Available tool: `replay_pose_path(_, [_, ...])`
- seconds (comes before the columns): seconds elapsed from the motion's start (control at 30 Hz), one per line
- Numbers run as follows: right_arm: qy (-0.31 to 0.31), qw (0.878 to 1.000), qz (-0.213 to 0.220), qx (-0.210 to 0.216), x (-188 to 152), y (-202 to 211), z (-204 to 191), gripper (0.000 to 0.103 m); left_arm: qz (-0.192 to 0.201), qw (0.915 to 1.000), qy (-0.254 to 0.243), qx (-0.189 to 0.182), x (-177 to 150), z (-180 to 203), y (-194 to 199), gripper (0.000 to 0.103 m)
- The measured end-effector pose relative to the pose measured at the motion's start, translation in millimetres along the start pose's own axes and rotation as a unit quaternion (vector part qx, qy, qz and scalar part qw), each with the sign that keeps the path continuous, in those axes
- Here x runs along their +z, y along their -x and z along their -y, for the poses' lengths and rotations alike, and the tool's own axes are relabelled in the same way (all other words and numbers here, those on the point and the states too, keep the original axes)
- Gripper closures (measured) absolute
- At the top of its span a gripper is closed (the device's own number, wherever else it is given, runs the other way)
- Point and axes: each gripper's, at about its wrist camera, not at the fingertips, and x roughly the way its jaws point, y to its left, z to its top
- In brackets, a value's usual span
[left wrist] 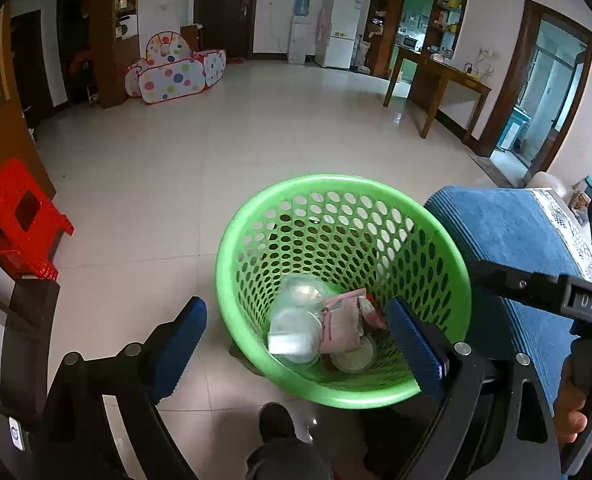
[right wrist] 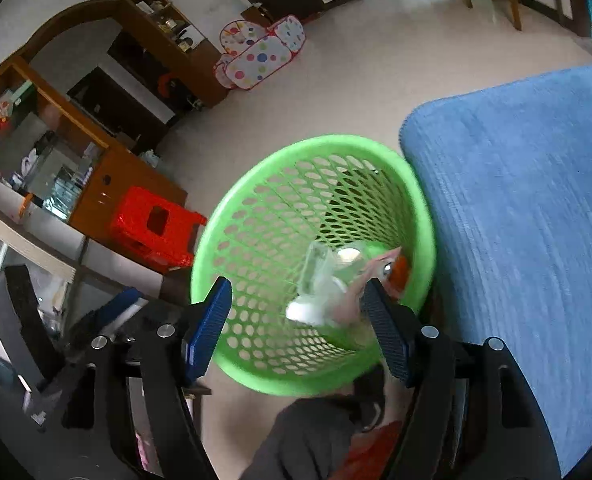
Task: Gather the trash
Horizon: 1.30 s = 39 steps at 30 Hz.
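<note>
A green perforated waste basket [left wrist: 252, 216] stands on the tiled floor beside a blue-covered seat. Inside lie clear plastic cups [left wrist: 296, 320], a pink wrapper [left wrist: 341, 326] and a round white lid [left wrist: 353, 358]. My left gripper [left wrist: 296, 344] is open and empty above the basket's near rim. In the right wrist view my right gripper [right wrist: 299, 316] is open and empty over the same basket [right wrist: 256, 208], with the clear cups [right wrist: 319, 276] and the pink wrapper [right wrist: 387, 258] blurred below it. The right gripper's body also shows in the left wrist view at the right edge.
A blue towel-covered seat [right wrist: 515, 200] stands right of the basket. A red plastic stool [left wrist: 16, 216] sits left by a wooden cabinet [right wrist: 116, 176]. A polka-dot play tent [left wrist: 176, 68], a wooden table [left wrist: 439, 76] and a fridge [left wrist: 341, 30] stand far back. My shoe [left wrist: 276, 420] is below the basket.
</note>
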Motion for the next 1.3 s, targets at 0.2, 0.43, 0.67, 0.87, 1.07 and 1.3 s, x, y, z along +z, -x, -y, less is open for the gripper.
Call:
replay_pose_path(0.2, [0.045, 0.996, 0.016, -0.07, -24, 30, -4, 0.025, 0.01, 0.9997, -0.021, -0.004, -3, 25, 14, 0.011])
replay_pose_path(0.43, [0.068, 0.988, 0.033, -0.133, -55, 64, 11, 0.02, 0.014, 0.9992, -0.034, -0.017, -14, 55, 29, 0.011])
replay_pose_path(0.67, [0.075, 0.979, 0.053, -0.183, -81, 95, 22, 0.014, 0.011, 0.9981, -0.053, -0.029, -22, 85, 38, 0.008])
replay_pose_path(0.87, [0.071, 0.973, 0.073, -0.206, -96, 121, 25, 0.009, 0.016, 0.9969, -0.069, -0.035, -27, 108, 49, 0.007])
replay_pose_path(1.07, [0.048, 0.971, 0.091, -0.215, -112, 143, 33, 0.008, 0.016, 0.9956, -0.08, -0.045, -33, 124, 60, 0.007])
replay_pose_path(1.3, [0.03, 0.968, 0.104, -0.227, -122, 160, 42, 0.008, 0.024, 0.9946, -0.088, -0.049, -39, 142, 74, 0.007])
